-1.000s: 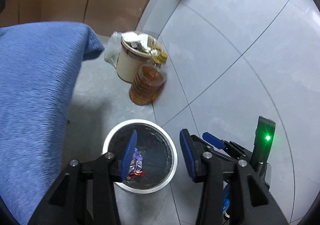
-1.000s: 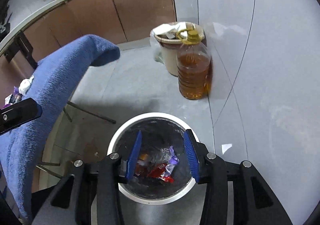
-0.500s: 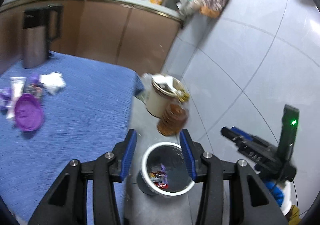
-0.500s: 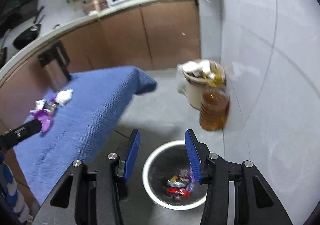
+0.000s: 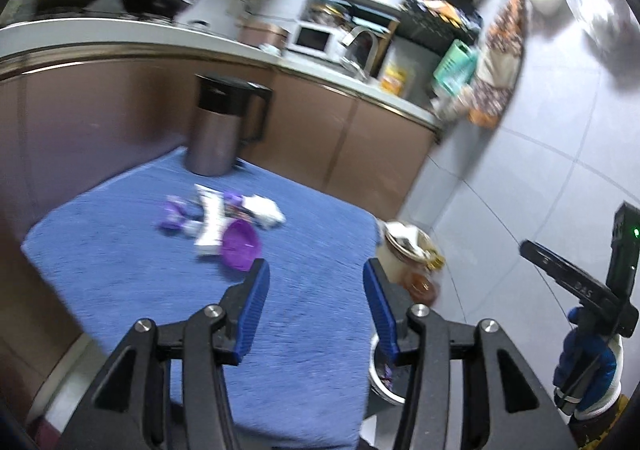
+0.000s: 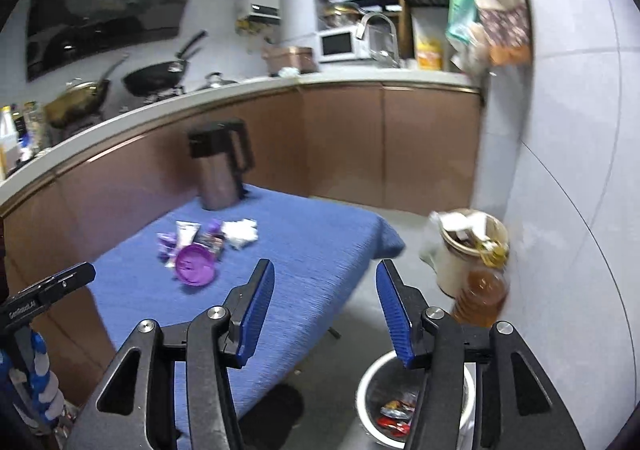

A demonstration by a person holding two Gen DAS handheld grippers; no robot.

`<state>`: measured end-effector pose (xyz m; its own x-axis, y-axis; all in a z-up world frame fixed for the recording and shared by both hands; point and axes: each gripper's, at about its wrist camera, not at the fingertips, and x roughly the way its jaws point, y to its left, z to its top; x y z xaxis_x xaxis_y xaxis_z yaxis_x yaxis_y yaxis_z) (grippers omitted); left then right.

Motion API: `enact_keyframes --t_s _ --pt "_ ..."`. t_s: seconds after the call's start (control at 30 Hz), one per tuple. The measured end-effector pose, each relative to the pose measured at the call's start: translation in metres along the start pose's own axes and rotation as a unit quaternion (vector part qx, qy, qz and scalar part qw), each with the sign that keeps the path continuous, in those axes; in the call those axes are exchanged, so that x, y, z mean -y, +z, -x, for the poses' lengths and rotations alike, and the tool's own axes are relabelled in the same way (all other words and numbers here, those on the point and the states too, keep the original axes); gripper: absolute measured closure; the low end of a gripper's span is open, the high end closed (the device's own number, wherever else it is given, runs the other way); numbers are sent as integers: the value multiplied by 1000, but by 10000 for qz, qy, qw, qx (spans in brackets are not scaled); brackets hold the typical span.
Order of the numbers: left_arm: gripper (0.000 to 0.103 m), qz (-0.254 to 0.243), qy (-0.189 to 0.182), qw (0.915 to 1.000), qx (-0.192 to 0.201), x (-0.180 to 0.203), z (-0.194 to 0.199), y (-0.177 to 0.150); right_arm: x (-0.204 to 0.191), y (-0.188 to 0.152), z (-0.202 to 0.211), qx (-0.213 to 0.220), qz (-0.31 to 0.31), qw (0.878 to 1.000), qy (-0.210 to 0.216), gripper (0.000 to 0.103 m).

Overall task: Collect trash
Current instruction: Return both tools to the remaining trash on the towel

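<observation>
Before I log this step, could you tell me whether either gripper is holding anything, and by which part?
Nothing is held: the left gripper and right gripper are both open and empty.

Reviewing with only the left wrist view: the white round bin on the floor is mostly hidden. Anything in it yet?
Observer: Yes. The right wrist view looks down into the white round bin; red and silver wrappers lie at its bottom.
Operator: And the right gripper's jaws? I only see it side-on.
Observer: The right gripper has just been opening; its blue-padded jaws stand apart with nothing between them.
</observation>
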<state>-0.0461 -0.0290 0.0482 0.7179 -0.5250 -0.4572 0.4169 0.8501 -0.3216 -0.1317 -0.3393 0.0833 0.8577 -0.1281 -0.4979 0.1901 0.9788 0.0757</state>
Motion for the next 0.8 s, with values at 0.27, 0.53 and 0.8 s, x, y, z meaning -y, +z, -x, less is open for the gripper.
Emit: enact_keyframes --t_s 0.27,0.53,0.8 --pt "55 449 476 9972 370 -46 57 -7 -33 7 30 284 288 9986 334 50" --pt "55 597 742 9953 150 -60 56 -22 -44 0 13 172 311 9959 828 50" --pt "55 658 766 9930 -616 -61 -23 -27 -40 -24 -59 -504 113 9938 982 50"
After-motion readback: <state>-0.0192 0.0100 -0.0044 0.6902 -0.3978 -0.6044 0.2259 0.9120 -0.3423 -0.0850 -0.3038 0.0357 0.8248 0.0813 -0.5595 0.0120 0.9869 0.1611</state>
